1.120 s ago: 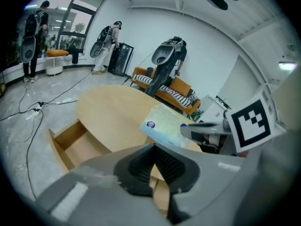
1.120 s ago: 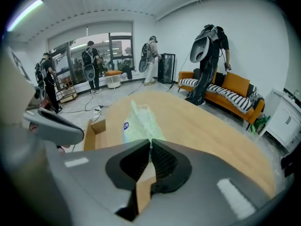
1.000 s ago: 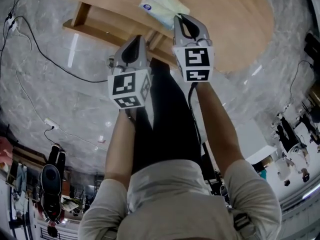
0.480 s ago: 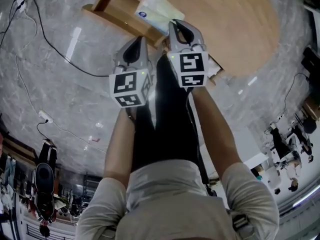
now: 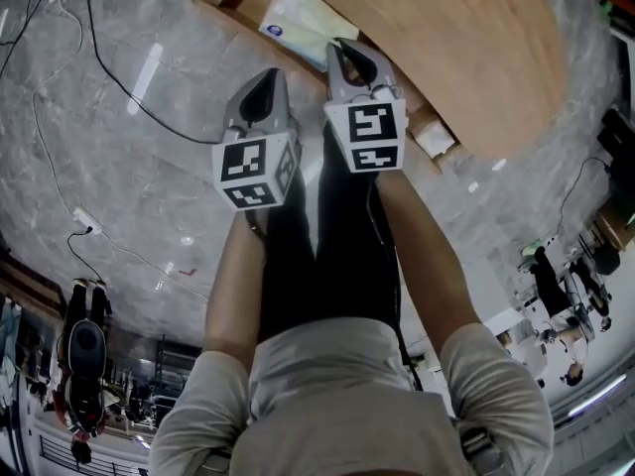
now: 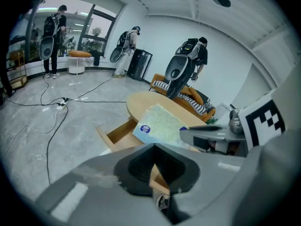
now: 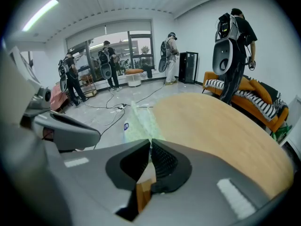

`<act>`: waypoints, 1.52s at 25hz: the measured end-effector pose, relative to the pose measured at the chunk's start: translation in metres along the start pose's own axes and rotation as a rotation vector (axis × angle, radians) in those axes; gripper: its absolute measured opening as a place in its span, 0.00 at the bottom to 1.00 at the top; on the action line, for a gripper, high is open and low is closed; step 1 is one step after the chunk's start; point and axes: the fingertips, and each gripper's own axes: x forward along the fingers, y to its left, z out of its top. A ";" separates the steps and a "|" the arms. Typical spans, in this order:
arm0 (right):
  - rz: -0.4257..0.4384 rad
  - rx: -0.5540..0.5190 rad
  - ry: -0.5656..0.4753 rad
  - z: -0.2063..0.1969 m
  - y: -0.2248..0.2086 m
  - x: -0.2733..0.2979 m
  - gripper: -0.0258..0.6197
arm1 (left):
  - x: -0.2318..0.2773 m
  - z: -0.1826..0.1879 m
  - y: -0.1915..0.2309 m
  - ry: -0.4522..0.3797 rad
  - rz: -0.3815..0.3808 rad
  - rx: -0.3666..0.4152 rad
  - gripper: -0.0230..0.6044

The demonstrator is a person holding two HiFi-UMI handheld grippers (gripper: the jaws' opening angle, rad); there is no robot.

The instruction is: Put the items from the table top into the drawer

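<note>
Nearest is the left gripper (image 5: pixel 270 75). Its jaws are closed on nothing and it sits just beside the right gripper (image 5: pixel 337 46). The right one's jaws are pinched shut on one edge of the pack (image 5: pixel 298 23), which sticks out ahead and looks to be over the open drawer (image 5: pixel 220 3) poking out from under the desk (image 5: pixel 466 48).

Imo the trick here is to get the pack fully inside the drawer's walls and lower it flat before letting go. It's floppy and held by one edge, so it could snag the rim. Keep the left gripper clear.

Count: two grippers, one pack, one drawer, one desk. There's also one small white thing (image 5: pixel 434 139) by the drawer's other end, can't tell what.
</note>
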 end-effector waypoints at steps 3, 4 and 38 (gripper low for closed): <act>0.006 -0.009 0.006 0.002 0.010 0.012 0.05 | -0.002 -0.001 0.018 0.001 0.017 -0.016 0.07; 0.007 -0.011 0.009 0.003 0.013 0.016 0.05 | -0.002 -0.001 0.022 0.002 0.020 -0.020 0.07; 0.022 -0.059 0.172 -0.058 0.049 0.175 0.05 | 0.026 -0.044 0.130 -0.006 0.123 -0.139 0.07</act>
